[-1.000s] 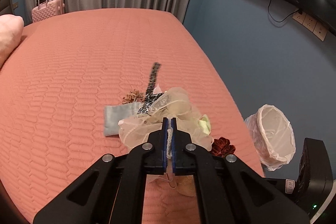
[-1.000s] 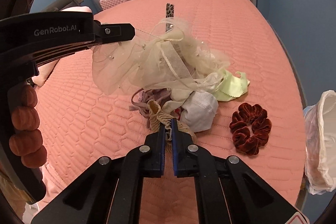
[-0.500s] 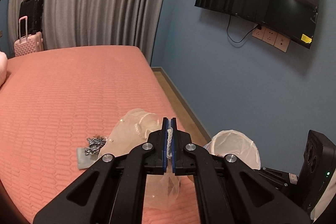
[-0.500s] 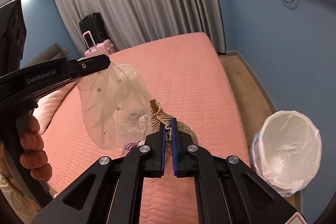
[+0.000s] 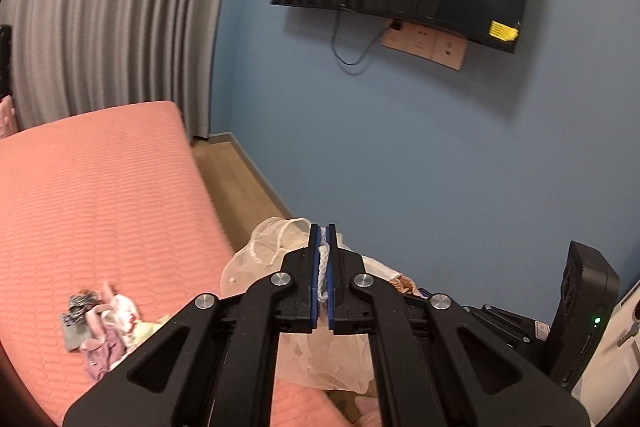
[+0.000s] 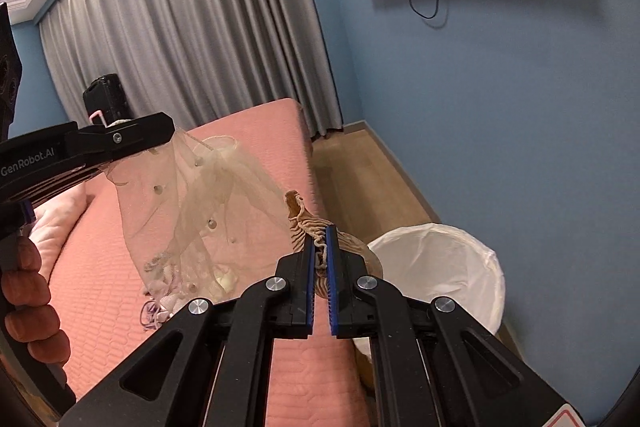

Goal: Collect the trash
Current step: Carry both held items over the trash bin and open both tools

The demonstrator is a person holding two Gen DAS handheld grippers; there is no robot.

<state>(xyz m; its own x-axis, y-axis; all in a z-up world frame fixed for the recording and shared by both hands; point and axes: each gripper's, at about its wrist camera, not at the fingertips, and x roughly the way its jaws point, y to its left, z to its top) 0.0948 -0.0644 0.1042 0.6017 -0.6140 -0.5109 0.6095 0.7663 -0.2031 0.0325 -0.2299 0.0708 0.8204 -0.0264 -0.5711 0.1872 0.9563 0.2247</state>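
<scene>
- Trash in hand comes in two pieces: a sheer cream tulle piece with pearl beads and a tan ribbed fabric piece, both lifted clear of the bed.
- Left tool has its fingers pressed together on a white cord of the tulle; seen from the right wrist, the tulle hangs from the tool's tip over the bed, beside the tan piece.
- Right tool pinches the tan ribbed fabric between its blue pads, which stand slightly apart around the bunched cloth.
- White-lined trash bin stands on the floor just beside the bed's edge, below and to the right of the right tool; nothing visible in it from this angle.
- Neither piece is over the bin's mouth yet, so I judge the carry about half done, with the drop not yet made.
- Left on the bed: a small pile of scraps, including pinkish cloth and a dark patterned bit, so further trips look necessary.
</scene>
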